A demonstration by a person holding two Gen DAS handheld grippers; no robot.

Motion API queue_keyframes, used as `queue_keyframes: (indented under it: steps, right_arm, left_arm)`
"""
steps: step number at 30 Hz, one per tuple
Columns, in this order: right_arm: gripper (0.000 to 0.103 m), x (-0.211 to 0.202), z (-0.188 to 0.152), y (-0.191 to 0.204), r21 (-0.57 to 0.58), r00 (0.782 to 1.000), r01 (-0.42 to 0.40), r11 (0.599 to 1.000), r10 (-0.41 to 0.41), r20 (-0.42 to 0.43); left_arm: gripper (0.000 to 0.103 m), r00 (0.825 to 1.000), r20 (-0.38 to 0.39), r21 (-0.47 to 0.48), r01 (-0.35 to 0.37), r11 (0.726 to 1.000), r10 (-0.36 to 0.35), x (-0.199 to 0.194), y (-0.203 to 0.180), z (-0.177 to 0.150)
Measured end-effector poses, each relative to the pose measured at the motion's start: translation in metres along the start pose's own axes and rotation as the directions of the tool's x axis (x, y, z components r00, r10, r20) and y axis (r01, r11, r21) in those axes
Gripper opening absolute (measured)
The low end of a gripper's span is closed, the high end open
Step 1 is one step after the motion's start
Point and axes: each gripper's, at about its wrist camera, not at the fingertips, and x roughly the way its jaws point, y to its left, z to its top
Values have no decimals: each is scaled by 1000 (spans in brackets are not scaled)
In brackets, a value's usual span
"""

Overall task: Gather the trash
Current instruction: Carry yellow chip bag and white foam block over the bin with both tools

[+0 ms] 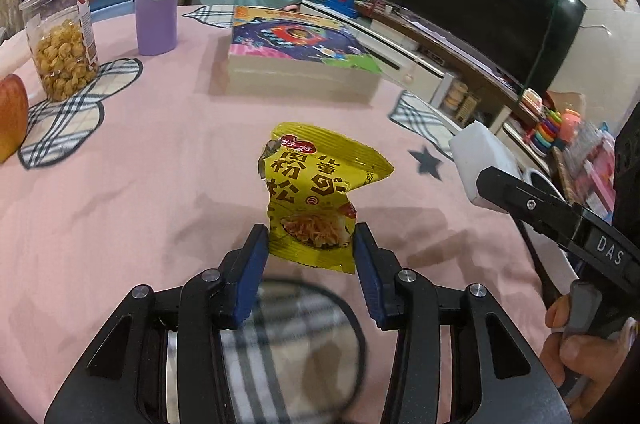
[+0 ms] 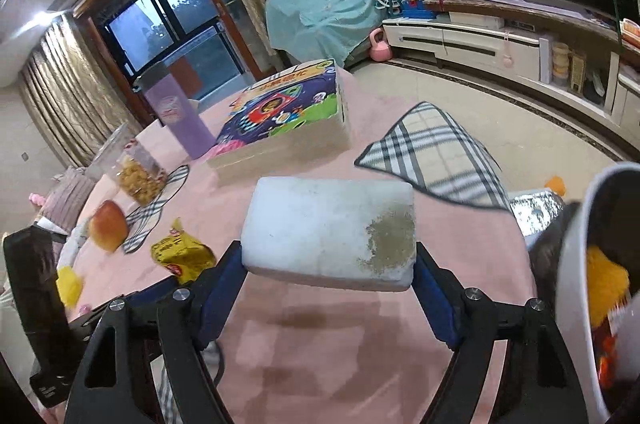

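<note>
The left hand-held gripper (image 1: 310, 252) clasps a yellow snack packet (image 1: 316, 192); the right hand-held gripper (image 2: 328, 264) grips a stained white sponge (image 2: 328, 232). Carry both level to the bin (image 2: 576, 264), releasing only above its mouth.

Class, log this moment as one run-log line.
left gripper: holds yellow snack packet | right gripper: holds white sponge | both above pink tablecloth
</note>
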Motion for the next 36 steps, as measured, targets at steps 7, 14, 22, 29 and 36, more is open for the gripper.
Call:
queue_keyframes:
  steps: [7, 14, 22, 29, 36]
  right_arm:
    - [81, -37, -22, -3, 15, 1000, -4, 1000, 4, 20]
    - [81, -71, -45, -9, 24, 999, 0, 1000, -1, 40]
    - [81, -96, -63, -21, 51, 998, 18, 999, -21, 59]
    - [81, -115, -74, -30, 69, 996, 31, 997, -37, 78]
    - [81, -129, -78, -42, 92, 993, 43, 995, -53, 102]
  left_arm:
    - [43, 1000, -4, 22, 26, 999, -26, -24, -19, -26]
    - [43, 999, 2, 66, 41, 997, -41, -42, -41, -41]
    - [43, 998, 10, 125, 62, 990, -64, -55, -68, -48]
    - [43, 997, 10, 169, 77, 983, -79, -60, -88, -53]
    - [43, 995, 4, 210, 92, 973, -95, -63, -110, -56]
